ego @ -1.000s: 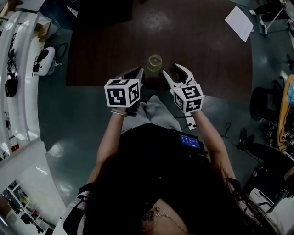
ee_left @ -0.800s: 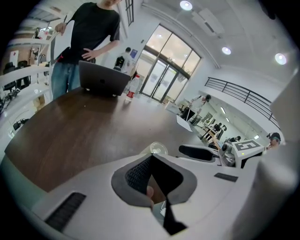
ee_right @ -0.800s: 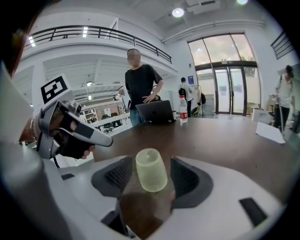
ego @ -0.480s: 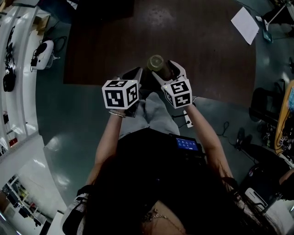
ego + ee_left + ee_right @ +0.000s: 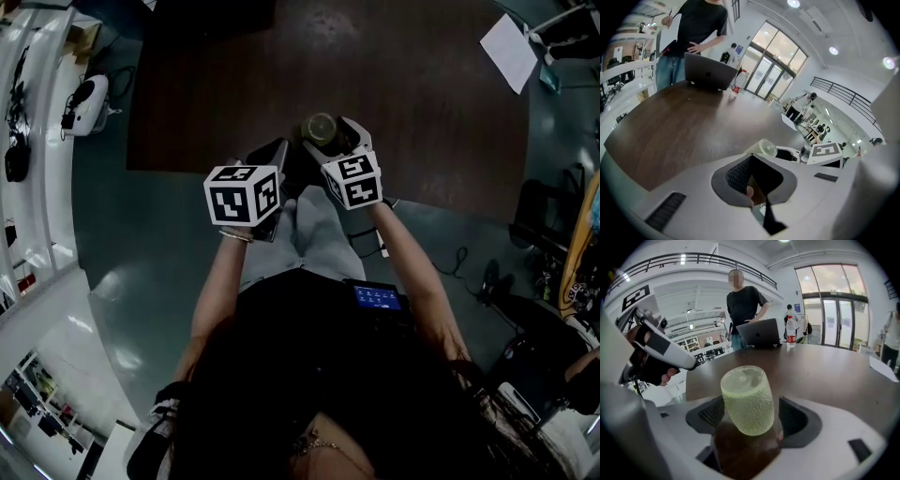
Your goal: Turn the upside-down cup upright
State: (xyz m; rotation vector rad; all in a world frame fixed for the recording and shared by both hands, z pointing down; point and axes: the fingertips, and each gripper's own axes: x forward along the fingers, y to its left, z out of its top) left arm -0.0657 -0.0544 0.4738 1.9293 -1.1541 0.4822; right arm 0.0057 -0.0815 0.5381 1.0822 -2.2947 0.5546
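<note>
A pale green, bumpy glass cup (image 5: 747, 399) stands on the dark wooden table (image 5: 834, 376) with its closed base up, leaning slightly. It sits near the table's front edge (image 5: 206, 169). My right gripper (image 5: 330, 138) straddles the cup (image 5: 320, 127); its jaws are opening. A pad (image 5: 712, 412) stands on each side of the cup with a gap, so nothing presses on it. My left gripper (image 5: 274, 155) hovers just left of the cup (image 5: 766, 147), its tips meeting, with nothing in it. It also shows in the right gripper view as a white left gripper (image 5: 661, 350) at the left.
A laptop (image 5: 761, 333) and a water bottle (image 5: 790, 332) stand at the table's far side, with a person (image 5: 743, 301) behind them. A white sheet of paper (image 5: 511, 39) lies at the table's far right. Below the front edge are the wearer's legs.
My right gripper has come down and to the left, from beside the cup to around it, and its jaws have spread wider. My left gripper has barely moved.
</note>
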